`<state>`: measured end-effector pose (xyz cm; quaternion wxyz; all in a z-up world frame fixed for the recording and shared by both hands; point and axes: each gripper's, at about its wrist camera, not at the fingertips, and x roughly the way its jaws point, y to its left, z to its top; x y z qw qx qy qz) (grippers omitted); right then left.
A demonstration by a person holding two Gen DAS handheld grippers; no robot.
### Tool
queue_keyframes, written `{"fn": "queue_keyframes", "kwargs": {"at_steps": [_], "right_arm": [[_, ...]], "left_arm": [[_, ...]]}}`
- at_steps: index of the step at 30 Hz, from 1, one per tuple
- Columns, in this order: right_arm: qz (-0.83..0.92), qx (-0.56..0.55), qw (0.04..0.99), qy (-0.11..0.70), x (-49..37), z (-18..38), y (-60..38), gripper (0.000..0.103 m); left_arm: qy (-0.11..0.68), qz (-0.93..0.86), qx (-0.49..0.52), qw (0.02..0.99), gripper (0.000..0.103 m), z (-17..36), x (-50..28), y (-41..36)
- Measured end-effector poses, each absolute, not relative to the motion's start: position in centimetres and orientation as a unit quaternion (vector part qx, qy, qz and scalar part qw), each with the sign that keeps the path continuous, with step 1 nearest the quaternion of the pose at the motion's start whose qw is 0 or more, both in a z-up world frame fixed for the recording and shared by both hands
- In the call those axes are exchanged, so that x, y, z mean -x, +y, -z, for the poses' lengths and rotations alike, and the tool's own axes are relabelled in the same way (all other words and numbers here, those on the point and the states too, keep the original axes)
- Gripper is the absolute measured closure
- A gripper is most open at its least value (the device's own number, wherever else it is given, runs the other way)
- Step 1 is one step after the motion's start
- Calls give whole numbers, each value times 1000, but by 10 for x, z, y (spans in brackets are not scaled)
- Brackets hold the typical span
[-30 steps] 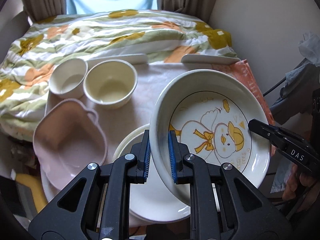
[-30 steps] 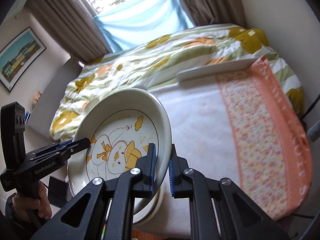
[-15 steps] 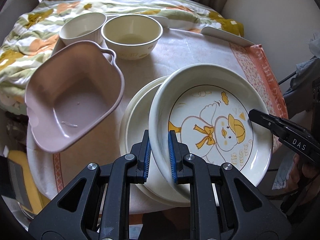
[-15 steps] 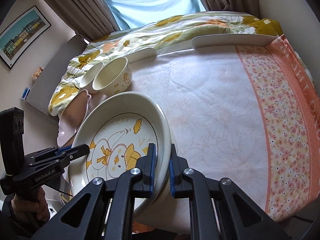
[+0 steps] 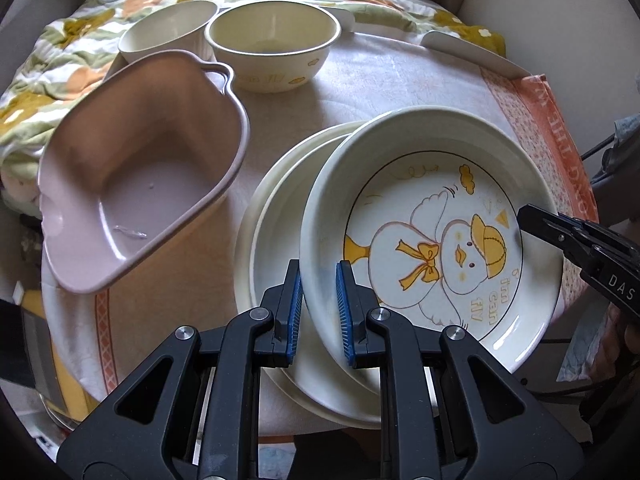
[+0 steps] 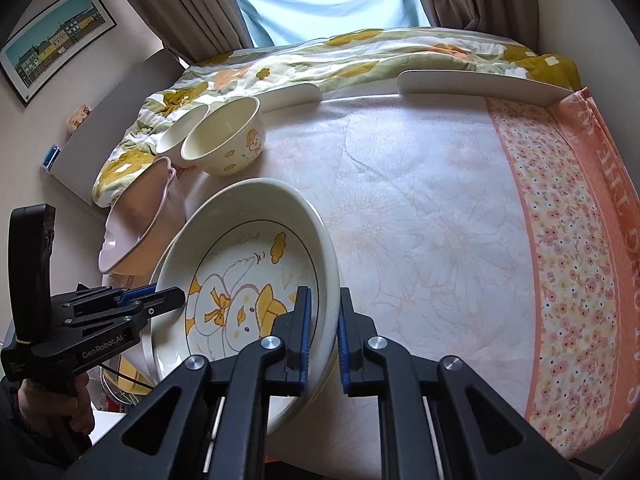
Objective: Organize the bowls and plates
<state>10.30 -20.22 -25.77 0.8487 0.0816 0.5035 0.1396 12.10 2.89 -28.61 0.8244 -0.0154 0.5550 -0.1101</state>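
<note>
I hold the duck plate [image 5: 436, 240] by both sides, tilted over the stack of plain plates [image 5: 272, 240] on the table [image 6: 420, 200]. My left gripper [image 5: 318, 312] is clamped on its near rim, my right gripper [image 6: 324, 332] on the opposite rim. The pink dish [image 5: 136, 168] and two cream bowls [image 5: 272, 52] stand empty behind, near each other.

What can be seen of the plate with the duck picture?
The duck plate is a deep, round, glossy cream dish, seemingly ceramic, showing a yellow-capped duck and the words "I'm can fly". It is tilted over the stacked plates. The left gripper and right gripper clamp opposite sides of its rim.
</note>
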Motion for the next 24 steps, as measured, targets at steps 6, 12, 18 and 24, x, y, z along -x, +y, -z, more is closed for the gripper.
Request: {"fn": "queue_keyframes", "kwargs": {"at_steps": [6,12,18,24], "right_arm": [[-144,-80,847,506,-105,261,-201,92],[-150,-54,849,503,-105,262,-193,92],[-146,-41,852,501,-103,265,-190,92],[-141,-22,856,497,-102,265,-186,92]], "left_arm": [[549,91,-14,831,87,284,-121,21],[541,63,-59,836,87,281,-120,16],[527,49,-100,842,87,280,-115,9],[521,41,-122,844,86,279,-113,5]]}}
